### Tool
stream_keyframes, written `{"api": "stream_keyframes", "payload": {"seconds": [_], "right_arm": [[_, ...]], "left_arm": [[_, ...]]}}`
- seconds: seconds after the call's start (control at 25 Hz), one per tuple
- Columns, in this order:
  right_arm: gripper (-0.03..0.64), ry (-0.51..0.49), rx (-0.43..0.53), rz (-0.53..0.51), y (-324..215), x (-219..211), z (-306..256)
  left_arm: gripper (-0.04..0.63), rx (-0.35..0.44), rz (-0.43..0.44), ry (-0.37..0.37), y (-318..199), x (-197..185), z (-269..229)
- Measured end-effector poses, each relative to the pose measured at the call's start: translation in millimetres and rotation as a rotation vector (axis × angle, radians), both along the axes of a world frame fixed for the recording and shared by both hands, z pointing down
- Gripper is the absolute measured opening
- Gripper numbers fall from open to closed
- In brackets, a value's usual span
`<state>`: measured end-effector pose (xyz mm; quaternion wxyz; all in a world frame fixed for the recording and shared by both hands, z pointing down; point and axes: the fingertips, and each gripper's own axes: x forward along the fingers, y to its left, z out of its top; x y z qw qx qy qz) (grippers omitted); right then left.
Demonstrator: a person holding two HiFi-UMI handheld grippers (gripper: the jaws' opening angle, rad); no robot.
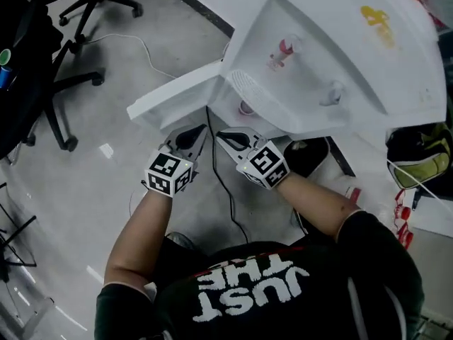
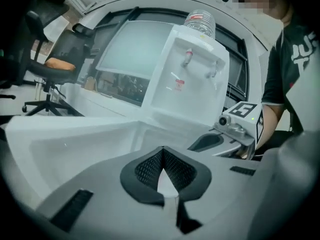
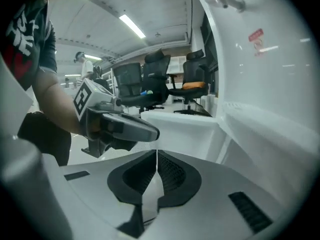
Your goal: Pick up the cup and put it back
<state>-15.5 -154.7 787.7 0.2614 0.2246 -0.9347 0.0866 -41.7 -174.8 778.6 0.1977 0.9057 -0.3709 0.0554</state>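
Observation:
A white water dispenser (image 1: pixel 340 55) stands in front of me, its low cabinet door (image 1: pixel 170 94) swung open to the left. Just inside the cabinet opening a small pinkish round thing (image 1: pixel 245 108) shows, possibly the cup; I cannot tell more. My left gripper (image 1: pixel 200 129) and right gripper (image 1: pixel 221 134) hang side by side just before that opening, both shut and empty. In the left gripper view the left gripper (image 2: pixel 162 151) has its pads together, with the right gripper (image 2: pixel 200 144) beside it. In the right gripper view the right gripper (image 3: pixel 157 154) is shut too, next to the left gripper (image 3: pixel 150 132).
Two taps (image 1: pixel 287 48) sit on the dispenser's front, and a water bottle (image 2: pixel 200 23) tops it. A black cable (image 1: pixel 226 190) runs across the floor below my hands. Office chairs (image 1: pixel 78 20) stand at the left, a yellow-green bag (image 1: pixel 425 151) at the right.

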Motion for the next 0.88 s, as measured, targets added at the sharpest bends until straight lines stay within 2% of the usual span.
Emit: {"api": "stream_keyframes", "payload": {"seconds": [0.28, 0.44, 0.56, 0.76, 0.88], "right_arm": [[0.037, 0.086, 0.019, 0.208, -32, 29, 80], [0.037, 0.106, -0.029, 0.346, -47, 49, 113], [0.037, 0.154, -0.039, 0.403, -53, 72, 137], [0.039, 0.249, -0.041, 0.467, -65, 110, 165], [0.12, 0.288, -0.037, 0.501, -78, 125, 179]], "left_arm": [[0.003, 0.013, 0.076, 0.018, -6, 8, 50], [0.003, -0.017, 0.071, 0.047, -2, 2, 67], [0.003, -0.051, 0.062, 0.059, 5, -3, 82], [0.003, -0.08, 0.076, 0.029, 14, -6, 100], [0.003, -0.098, 0.067, 0.02, 15, -11, 105]]}}
